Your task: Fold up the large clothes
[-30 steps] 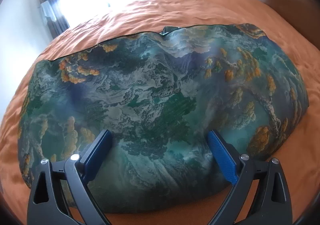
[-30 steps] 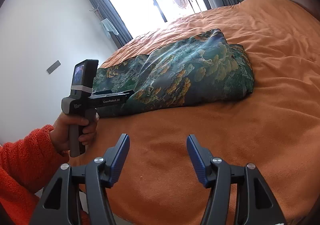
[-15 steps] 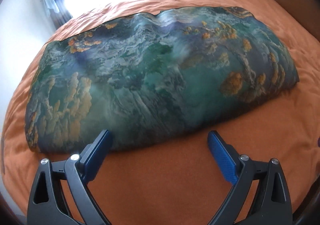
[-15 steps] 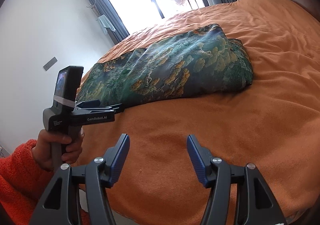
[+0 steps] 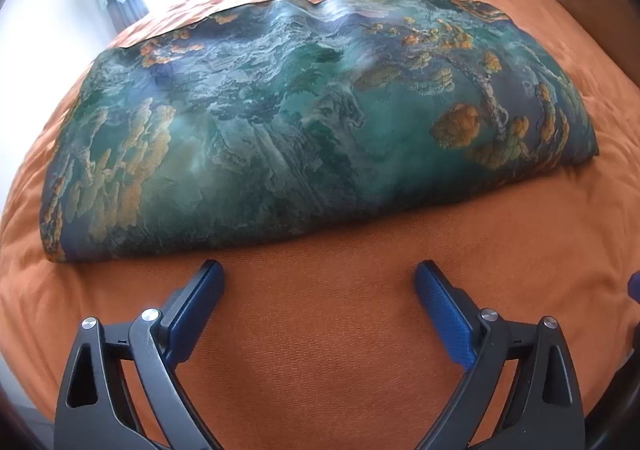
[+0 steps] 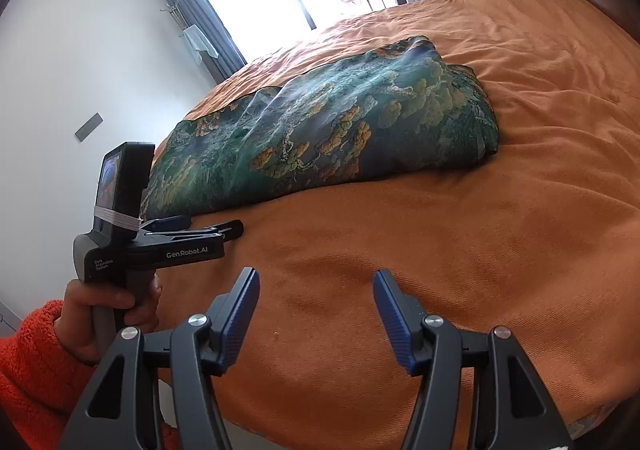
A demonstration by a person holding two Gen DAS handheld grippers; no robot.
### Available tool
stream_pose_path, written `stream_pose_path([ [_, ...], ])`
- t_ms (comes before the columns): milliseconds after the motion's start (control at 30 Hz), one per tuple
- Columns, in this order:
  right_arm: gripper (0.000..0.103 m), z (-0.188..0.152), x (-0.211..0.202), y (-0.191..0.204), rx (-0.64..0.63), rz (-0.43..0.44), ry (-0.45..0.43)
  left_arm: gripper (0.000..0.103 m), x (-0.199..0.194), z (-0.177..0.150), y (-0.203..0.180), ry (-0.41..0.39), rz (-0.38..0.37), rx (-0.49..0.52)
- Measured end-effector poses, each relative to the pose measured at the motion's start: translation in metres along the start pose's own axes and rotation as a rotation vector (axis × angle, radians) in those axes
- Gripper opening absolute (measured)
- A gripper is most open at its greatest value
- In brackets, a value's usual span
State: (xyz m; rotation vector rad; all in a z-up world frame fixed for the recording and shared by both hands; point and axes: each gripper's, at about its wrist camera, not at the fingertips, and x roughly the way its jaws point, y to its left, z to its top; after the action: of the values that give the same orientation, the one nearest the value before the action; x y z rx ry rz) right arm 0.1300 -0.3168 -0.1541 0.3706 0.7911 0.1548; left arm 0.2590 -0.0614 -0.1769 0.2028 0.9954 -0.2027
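Silky green-and-gold garment [image 5: 304, 121] lies folded oblong on nubbly orange bedspread [image 5: 340, 330]; both hand-held grippers [image 5: 318, 290] [image 6: 316, 302] spread, empty.

"GenRobot.AI" on left tongs [image 6: 192, 228]

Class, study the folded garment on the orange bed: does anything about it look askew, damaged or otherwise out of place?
Nothing is damaged or spilled. The green landscape-print garment lies folded in a long band on the orange bedspread. Its far edge is slightly rippled, and at its right end the stacked layers do not line up exactly.
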Motion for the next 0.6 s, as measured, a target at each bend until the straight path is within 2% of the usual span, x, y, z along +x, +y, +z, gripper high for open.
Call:
stream_pose_path([
  [200,0.06,-0.002,0.004,0.005,-0.016,-0.016,0.007,0.098,0.008,-0.008,0.0,0.003,-0.005,0.004],
  [367,0.06,-0.003,0.007,-0.002,0.015,-0.033,0.006,0.098,-0.001,-0.016,0.002,-0.047,-0.019,0.014],
  [500,0.06,-0.005,0.008,-0.008,0.037,-0.036,0.003,0.098,-0.024,-0.016,-0.003,-0.146,-0.09,0.028],
  [600,0.06,-0.005,0.009,-0.013,0.049,-0.037,0.002,0.098,-0.044,-0.009,-0.016,-0.249,-0.151,0.099],
])
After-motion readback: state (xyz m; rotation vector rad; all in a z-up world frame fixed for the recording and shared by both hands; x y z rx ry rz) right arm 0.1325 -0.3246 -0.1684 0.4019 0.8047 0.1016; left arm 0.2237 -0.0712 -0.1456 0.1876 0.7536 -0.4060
